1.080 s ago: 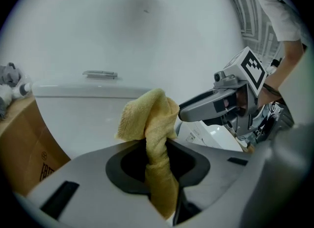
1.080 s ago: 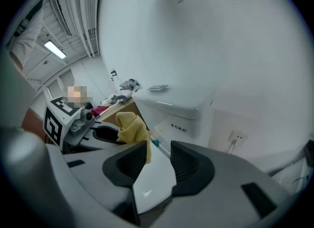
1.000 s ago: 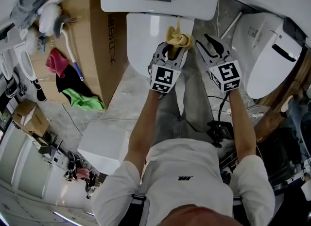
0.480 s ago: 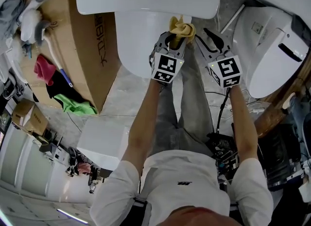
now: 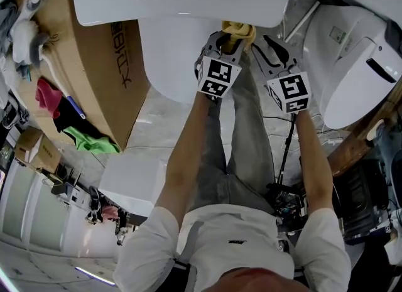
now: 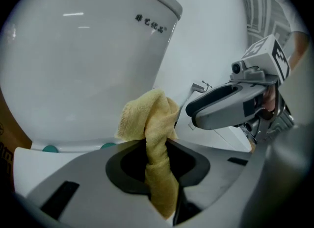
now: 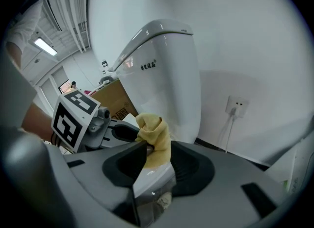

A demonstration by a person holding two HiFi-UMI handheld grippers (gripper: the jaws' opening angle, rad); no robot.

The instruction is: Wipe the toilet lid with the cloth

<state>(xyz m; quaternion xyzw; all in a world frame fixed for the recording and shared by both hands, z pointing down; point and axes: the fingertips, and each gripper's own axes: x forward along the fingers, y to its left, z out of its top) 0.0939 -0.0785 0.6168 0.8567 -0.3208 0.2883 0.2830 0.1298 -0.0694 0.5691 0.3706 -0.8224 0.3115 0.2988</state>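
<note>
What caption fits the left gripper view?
Left tool pinching a bunched yellow cloth in front of a glossy white toilet.

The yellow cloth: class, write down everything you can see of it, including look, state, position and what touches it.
The yellow cloth looks like soft, pale terry towelling, crumpled. The left claw is shut on it: a twisted strand runs between the jaws and a bunched wad sticks out past their tips. It is held before the white cistern, over the back of the toilet lid. Whether it touches either cannot be told. The right claw is beside it, not gripping it.
</note>
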